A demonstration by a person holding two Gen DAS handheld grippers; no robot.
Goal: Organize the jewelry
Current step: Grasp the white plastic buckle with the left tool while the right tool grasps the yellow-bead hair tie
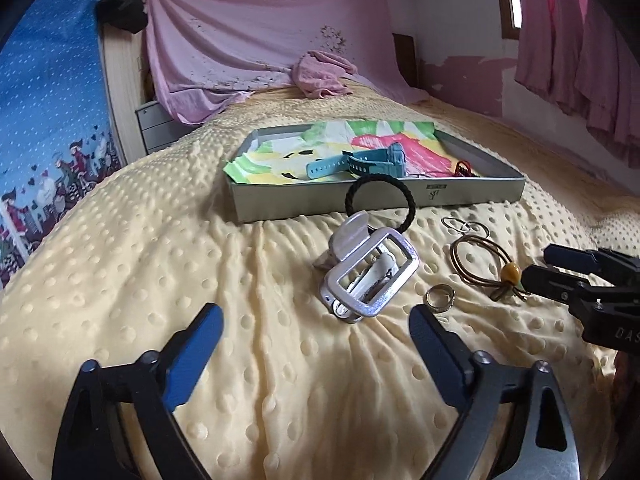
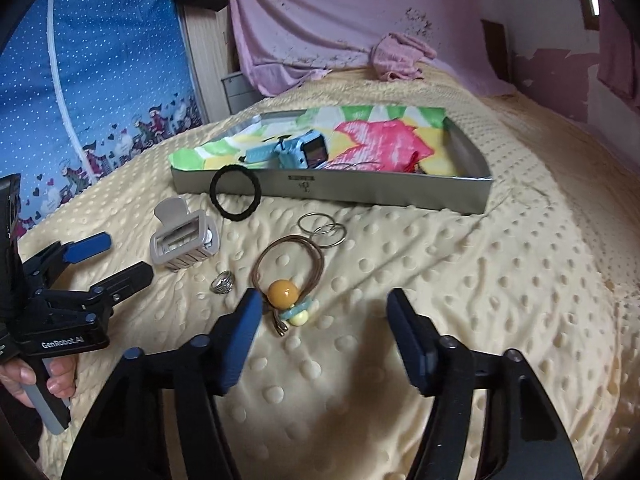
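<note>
Jewelry lies on a yellow dotted blanket (image 1: 200, 264) in front of a grey tray (image 1: 376, 200). A silver hair claw clip (image 1: 370, 276) lies just ahead of my open, empty left gripper (image 1: 316, 332). A silver ring (image 1: 440, 298) lies to its right. A brown hair tie with an amber bead (image 2: 283, 293) lies just ahead of my open, empty right gripper (image 2: 324, 312). Thin metal hoops (image 2: 322, 230) and a black hair tie (image 2: 235, 194) lie nearer the tray (image 2: 360, 194). A blue watch (image 2: 298, 150) and a red item (image 1: 464, 168) lie inside the tray.
The tray is lined with a colourful paper (image 2: 380, 136). A pink crumpled cloth (image 1: 322, 74) lies at the far end of the bed. A pink sheet (image 1: 256, 44) hangs behind. A blue patterned curtain (image 1: 44, 92) hangs at the left.
</note>
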